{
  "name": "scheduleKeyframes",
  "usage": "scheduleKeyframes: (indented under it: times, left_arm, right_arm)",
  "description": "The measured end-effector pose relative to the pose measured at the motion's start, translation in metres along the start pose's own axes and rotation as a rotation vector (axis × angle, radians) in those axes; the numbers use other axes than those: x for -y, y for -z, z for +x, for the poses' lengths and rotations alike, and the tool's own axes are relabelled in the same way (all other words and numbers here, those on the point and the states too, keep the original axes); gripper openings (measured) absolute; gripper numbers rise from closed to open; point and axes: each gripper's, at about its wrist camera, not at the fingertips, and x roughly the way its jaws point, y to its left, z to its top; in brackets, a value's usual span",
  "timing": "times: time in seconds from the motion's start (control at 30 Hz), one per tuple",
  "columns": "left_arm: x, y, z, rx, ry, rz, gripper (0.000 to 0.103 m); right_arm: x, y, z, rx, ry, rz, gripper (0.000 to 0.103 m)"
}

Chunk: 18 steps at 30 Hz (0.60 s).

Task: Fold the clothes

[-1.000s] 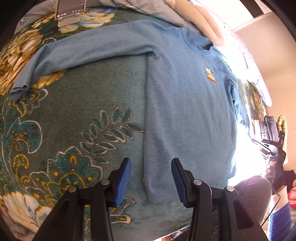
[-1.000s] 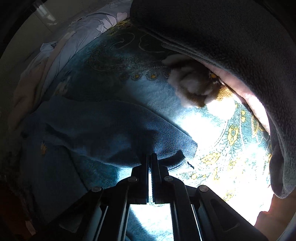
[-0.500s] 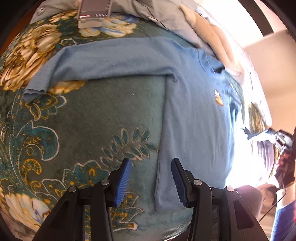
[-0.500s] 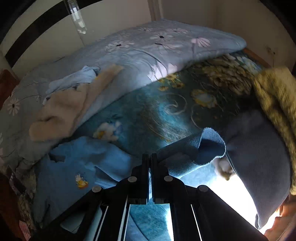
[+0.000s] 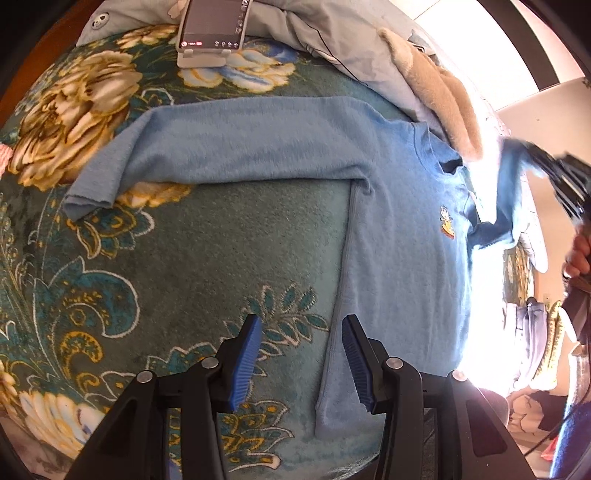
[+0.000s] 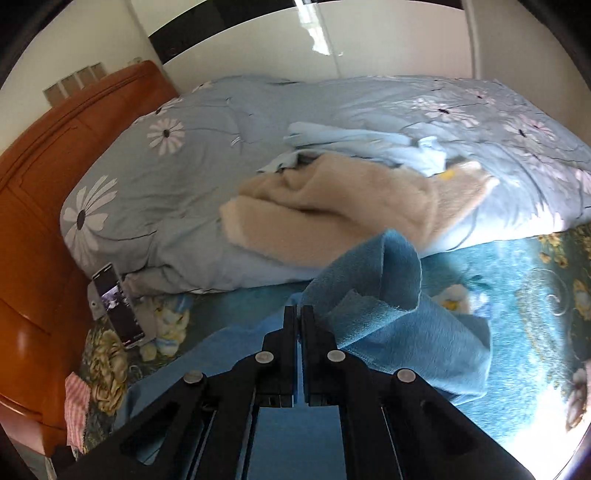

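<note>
Fold barely started. Order: bed, shirt, sleeves, grippers, small stuff.

Floral blanket covers the bed and is the work surface. Grey-blue daisy duvet is heaped behind it, with a beige fleece garment and a light blue cloth on top, so judging by that more clothes wait.

Blue sweatshirt lies front up on the blanket, body flat, collar toward the duvet, small chest logo visible. Hem sits nearest the left gripper.

1 sleeve is spread straight out across the blanket, cuff slightly curled, not folded yet. The other sleeve is off the bed, pinched in the right gripper; jaws are closed down to a thin slit with fabric between them, cuff end curling over above the tips. In the left wrist view that gripper shows blurred at the far right, with the sleeve hanging from it above the shirt's shoulder.

Left gripper hangs over the hem corner, jaws spread wide, holding nothing, blue pads straddling the side seam area without touching, as far as I can tell.

Done: shirt laid flat, 1 sleeve picked up. Left: lay that sleeve across the chest, fold in the other sleeve, fold the body, then the remaining pile.

Phone on a stand sits at the blanket's far edge, near the wooden headboard.
</note>
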Motion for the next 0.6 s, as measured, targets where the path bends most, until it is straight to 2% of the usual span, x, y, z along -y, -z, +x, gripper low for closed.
scheduleKeyframes:
  times: [0.2,0.4,0.5,0.6]
  left_arm:
    - [-0.014,-0.005,0.0,-0.02,-0.03,-0.034,0.049]
    - [-0.012,-0.023,-0.001,-0.011,-0.07,-0.034,0.049]
    - [-0.005,-0.032,0.006,-0.007,-0.062,-0.035,0.049]
    - [0.012,-0.045,0.019,-0.008,-0.045,-0.023,0.049]
  right_arm:
    - [-0.093,0.019,0.063,-0.089,-0.109,-0.09,0.001]
    - [-0.103,0.037,0.112,-0.216,-0.135,-0.048,0.003]
    - [-0.108,0.048,0.109,-0.249,-0.207,-0.092,0.003]
    - [-0.1,0.042,0.095,-0.229,-0.274,-0.112,0.009]
